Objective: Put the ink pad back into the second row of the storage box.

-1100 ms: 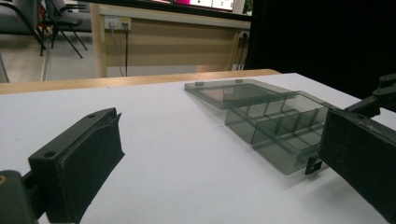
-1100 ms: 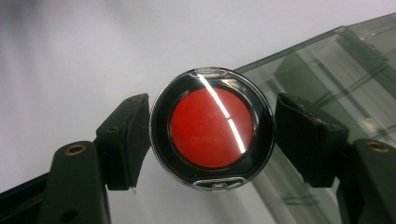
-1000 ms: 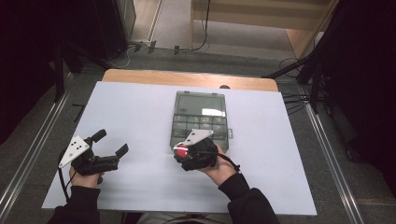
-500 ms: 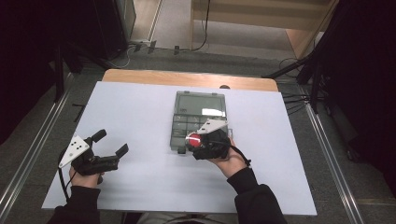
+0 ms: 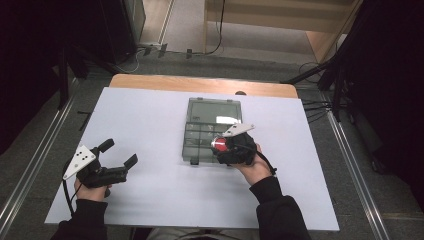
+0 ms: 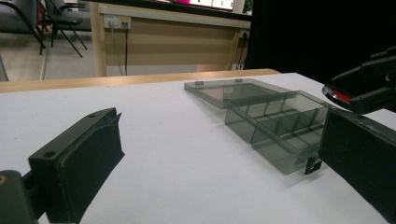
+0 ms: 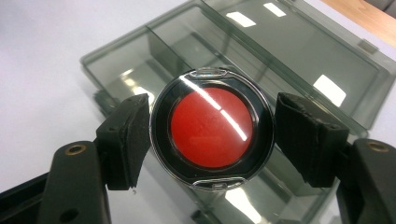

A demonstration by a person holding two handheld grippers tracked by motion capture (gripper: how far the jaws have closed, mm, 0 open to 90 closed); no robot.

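Right gripper (image 7: 212,135) is clamping a round red compact (image 7: 212,128) and holding it over the open clear box (image 5: 212,131). Left gripper (image 5: 120,155) is lying released on the white table (image 5: 150,200), jaws spread.

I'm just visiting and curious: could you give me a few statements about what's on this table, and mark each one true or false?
1. The right gripper clamps a round red compact. True.
2. The smoky plastic box has its lid shut. False: the lid lies open, flat on the table.
3. The left gripper holds a tool. False: its jaws stand open with nothing between them.
4. The compact is held above the box. True.
5. The box's compartments are full. False: they look empty.
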